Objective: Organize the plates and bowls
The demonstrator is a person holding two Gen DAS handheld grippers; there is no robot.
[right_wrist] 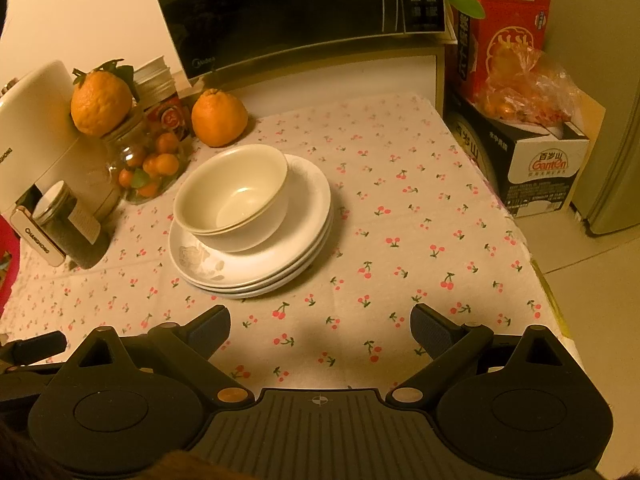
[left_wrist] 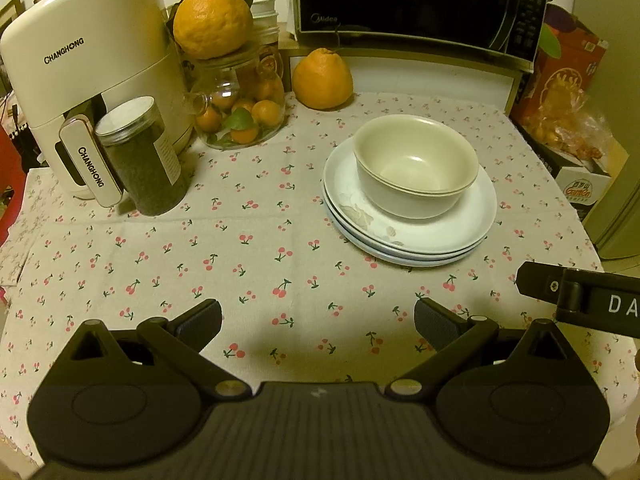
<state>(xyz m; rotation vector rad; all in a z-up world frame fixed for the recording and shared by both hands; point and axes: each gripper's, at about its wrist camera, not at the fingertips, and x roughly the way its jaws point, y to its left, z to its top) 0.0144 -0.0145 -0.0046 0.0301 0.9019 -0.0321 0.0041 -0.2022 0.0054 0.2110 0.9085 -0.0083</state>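
Bowls on plates; orange, jar behind

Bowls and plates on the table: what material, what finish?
Bowls: two nested, cream, smooth semi-gloss with a soft sheen; ceramic or melamine, can't tell. Plates: white, glossy glaze with highlights, faint floral print on the top one; likely glazed ceramic.

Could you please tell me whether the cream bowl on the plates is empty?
Empty: the cream ceramic bowl shows a bare inside in both views.
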